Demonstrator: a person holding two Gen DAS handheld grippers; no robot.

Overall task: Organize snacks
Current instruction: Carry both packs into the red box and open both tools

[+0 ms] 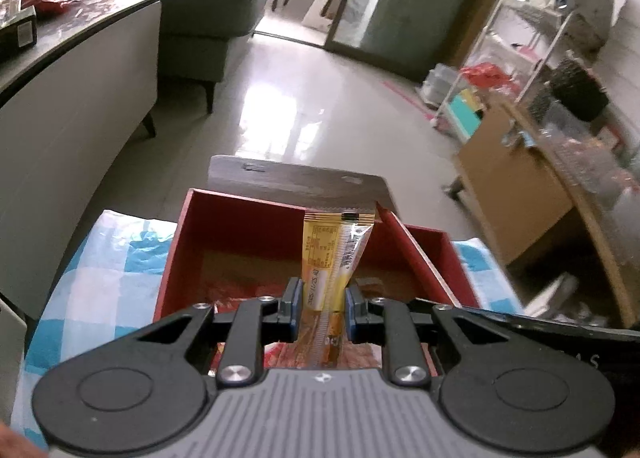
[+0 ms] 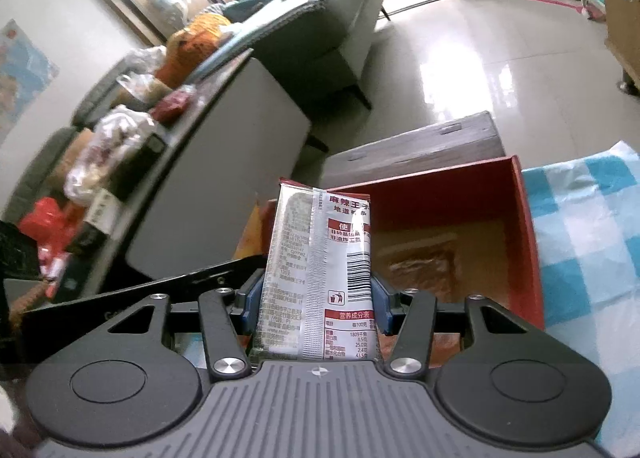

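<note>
A narrow yellow snack packet (image 1: 326, 258) is standing upright, pinched at its lower part by the closed left hand-held gripper (image 1: 321, 308) over the open red box (image 1: 240, 226). The right hand-held gripper (image 2: 316, 308) is clamping a wider silver snack packet (image 2: 320, 266) above the same box, which is sitting on a blue checked cloth (image 1: 100, 258). To do this well, each packet is probably best lowered inside the walls before release, one hand at a time, so they are not colliding.
</note>
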